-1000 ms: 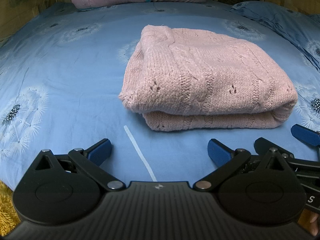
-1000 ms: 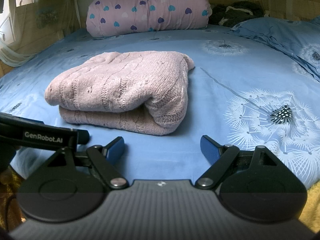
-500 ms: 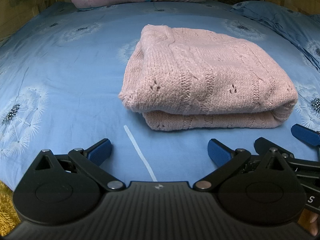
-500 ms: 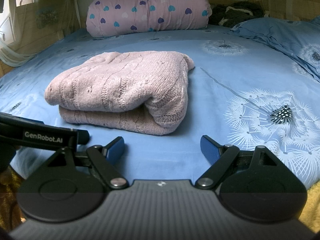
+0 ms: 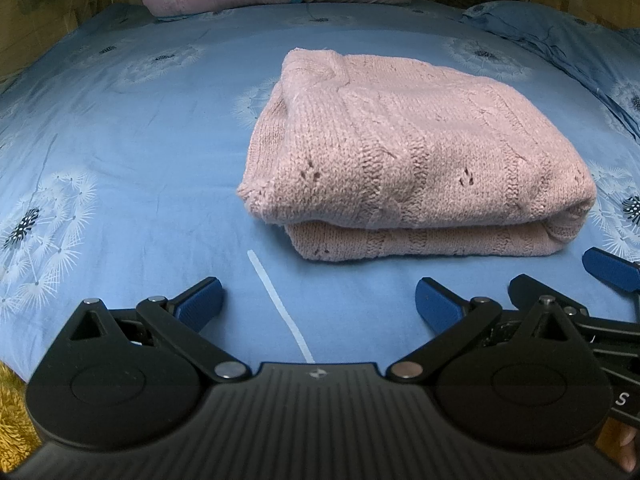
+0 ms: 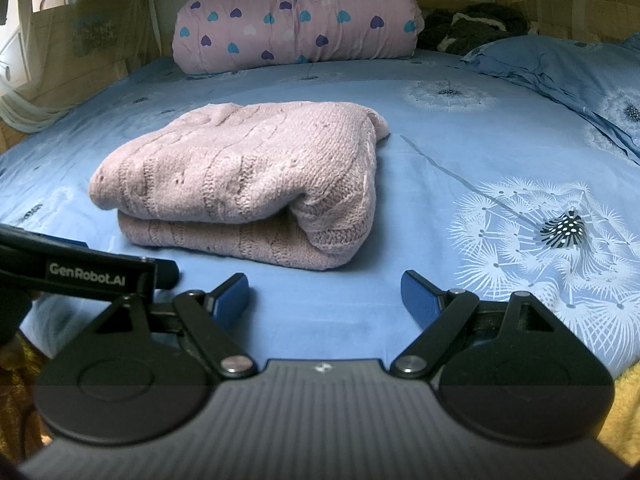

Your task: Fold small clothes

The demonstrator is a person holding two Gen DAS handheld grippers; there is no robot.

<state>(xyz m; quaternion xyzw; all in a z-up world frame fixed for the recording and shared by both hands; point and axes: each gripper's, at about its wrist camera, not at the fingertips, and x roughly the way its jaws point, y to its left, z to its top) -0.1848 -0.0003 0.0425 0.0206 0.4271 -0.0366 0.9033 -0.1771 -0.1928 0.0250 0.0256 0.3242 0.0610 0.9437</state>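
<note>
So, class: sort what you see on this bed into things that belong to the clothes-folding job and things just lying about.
Job: pink knitted sweater, folded; left hand-held gripper; right hand-held gripper.

Lying about: heart-print bedroll; blue pillow; dark garment.

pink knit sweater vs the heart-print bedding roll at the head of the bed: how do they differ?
The sweater is plain knit, folded flat in two layers mid-bed; the bedding roll is smooth, heart-printed, bulkier, bundled against the headboard. Sweater sits nearer the cameras. Both are pink and rest on the blue sheet.

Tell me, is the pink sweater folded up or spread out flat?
Folded. The pink sweater lies in two stacked layers on the blue bedsheet, with a rounded fold at one side.
</note>
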